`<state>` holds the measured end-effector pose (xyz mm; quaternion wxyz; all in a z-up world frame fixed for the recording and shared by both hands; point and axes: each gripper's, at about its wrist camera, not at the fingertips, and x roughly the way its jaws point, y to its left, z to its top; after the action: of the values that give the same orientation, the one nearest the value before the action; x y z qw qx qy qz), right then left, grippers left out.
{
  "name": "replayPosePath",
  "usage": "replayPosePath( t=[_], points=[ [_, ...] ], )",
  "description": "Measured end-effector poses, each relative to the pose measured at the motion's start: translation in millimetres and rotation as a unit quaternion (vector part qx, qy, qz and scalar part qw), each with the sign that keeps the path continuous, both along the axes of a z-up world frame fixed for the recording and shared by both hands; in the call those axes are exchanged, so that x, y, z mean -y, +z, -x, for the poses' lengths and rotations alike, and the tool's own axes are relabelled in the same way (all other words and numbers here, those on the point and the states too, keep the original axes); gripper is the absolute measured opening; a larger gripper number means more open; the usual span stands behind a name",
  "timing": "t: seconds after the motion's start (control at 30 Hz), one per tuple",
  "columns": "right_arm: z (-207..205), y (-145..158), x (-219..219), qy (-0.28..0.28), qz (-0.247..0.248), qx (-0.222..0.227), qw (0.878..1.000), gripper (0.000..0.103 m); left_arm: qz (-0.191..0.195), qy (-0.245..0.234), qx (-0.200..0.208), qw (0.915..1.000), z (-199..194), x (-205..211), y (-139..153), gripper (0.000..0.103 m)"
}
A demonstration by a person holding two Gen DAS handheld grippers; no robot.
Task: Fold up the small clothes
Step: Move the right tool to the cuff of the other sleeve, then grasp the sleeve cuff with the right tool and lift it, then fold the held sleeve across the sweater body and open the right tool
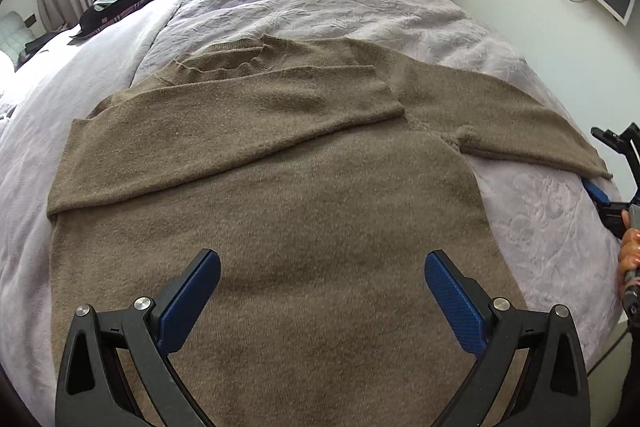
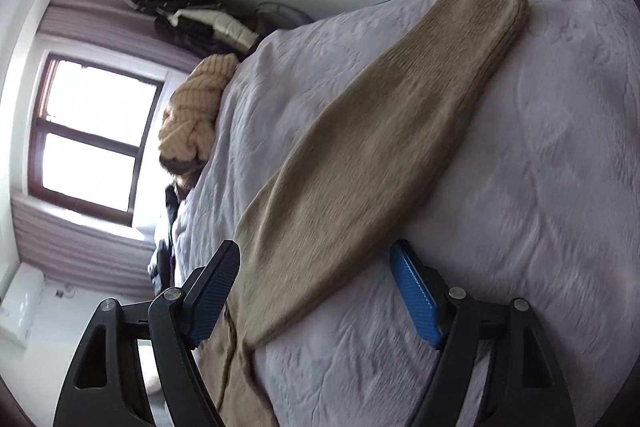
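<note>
Over the sweater, left hand-held gripper hovers (jaws apart).

The left gripper points steeply downward, its jaws spread wide with nothing between the blue pads. The right gripper is rolled well onto its side and angled shallowly down, jaws standing wide apart, no pad pressing on anything. In the left wrist view the right gripper shows at the far right edge, with the fingers of the person's right hand wrapped around its handle.
</note>
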<state>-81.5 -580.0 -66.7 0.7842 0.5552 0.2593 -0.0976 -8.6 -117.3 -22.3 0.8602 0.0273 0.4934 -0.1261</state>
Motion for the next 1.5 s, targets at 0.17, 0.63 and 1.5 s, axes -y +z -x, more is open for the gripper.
replayPosePath(
  t=[0.17,0.63,1.5],
  points=[
    [-6.6,-6.2,20.8,-0.035,-0.031,0.023,0.999,0.08,0.007,0.016,0.002,0.9998,-11.3,-6.6,-0.4,0.102],
    [-63.7,45.2,-29.6,0.07,-0.015,0.127,0.989,0.009,0.017,0.078,0.03,0.9964,-36.9,-84.1,9.6,0.102],
    [-224.4,0.9,-370.9,0.377,0.087,-0.024,0.922,0.055,0.054,0.187,0.021,0.9806,-33.5,-267.4,-18.7,0.102]
  ],
)
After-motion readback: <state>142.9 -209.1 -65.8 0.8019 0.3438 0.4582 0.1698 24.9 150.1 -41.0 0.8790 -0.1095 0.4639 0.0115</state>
